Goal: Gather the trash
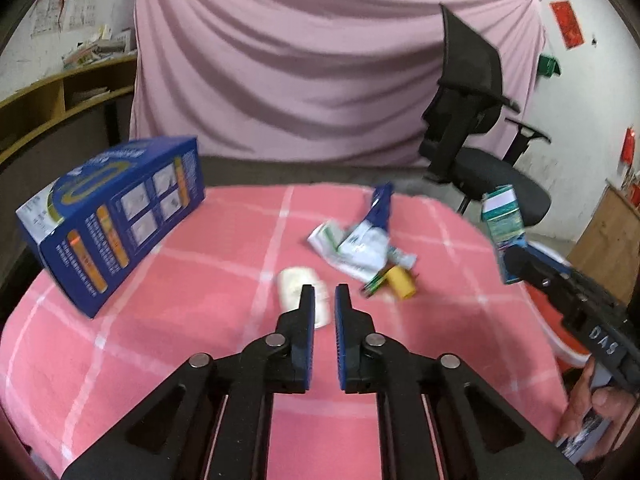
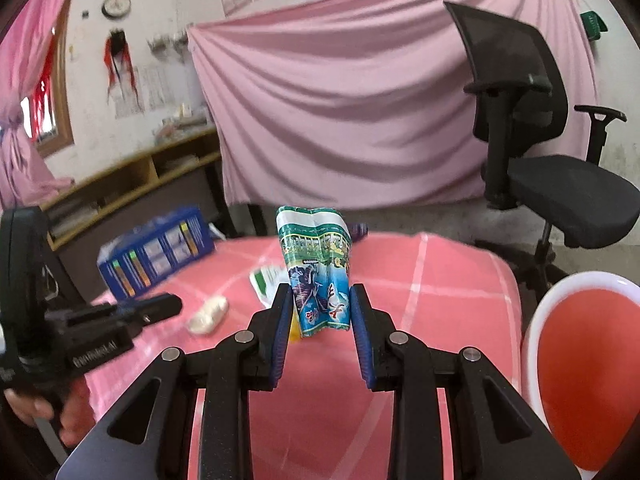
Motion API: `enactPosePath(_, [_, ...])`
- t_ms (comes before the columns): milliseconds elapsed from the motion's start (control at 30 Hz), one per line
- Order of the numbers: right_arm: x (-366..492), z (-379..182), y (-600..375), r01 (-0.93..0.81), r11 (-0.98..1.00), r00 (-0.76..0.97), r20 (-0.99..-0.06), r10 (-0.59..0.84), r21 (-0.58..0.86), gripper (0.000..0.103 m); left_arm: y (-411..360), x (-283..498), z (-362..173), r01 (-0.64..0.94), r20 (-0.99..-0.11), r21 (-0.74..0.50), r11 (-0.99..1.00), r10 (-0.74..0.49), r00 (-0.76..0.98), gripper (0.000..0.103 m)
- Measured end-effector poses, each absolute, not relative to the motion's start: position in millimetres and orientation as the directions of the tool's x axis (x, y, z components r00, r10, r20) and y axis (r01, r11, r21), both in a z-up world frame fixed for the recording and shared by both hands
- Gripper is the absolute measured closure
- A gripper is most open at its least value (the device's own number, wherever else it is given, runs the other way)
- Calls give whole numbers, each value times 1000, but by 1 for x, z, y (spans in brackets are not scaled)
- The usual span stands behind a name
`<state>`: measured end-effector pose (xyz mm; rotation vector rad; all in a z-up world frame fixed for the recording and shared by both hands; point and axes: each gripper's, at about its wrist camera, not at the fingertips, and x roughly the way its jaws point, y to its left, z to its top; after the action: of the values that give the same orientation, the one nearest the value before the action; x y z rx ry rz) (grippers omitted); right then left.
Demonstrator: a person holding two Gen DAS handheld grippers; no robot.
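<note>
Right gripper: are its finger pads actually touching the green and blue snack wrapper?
Touching. In the right wrist view the snack wrapper stands upright off the table, pinched between the blue pads of the right gripper, with no gap visible on either side.

Worktop (image 1: 224,360) covered in pink checked cloth. Blue carton (image 1: 116,216) stands tilted at its far left corner. Behind the far edge: draped pink sheet (image 1: 304,72), black office chair (image 2: 532,144). Wooden shelf unit (image 2: 132,184) along the left wall; wall clock (image 2: 116,4) above.
</note>
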<state>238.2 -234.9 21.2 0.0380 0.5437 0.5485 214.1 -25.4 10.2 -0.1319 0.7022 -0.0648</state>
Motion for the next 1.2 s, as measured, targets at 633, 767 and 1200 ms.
enactPosePath(633, [256,7,-245,-436,869,668,-563,487,234,76,-33,261,-19,10,-789,-91,996,-78,609,67])
enactPosePath(767, [257,7,-247,-432,867,666,-562,491,246,76,-37,262,-22,13,-793,-59,998,-55,607,77])
enactPosePath(1200, [235,26,-267,-434,862,751,-423,507,262,76,-55,219,33,42,-561,-97,994,-89,823,77])
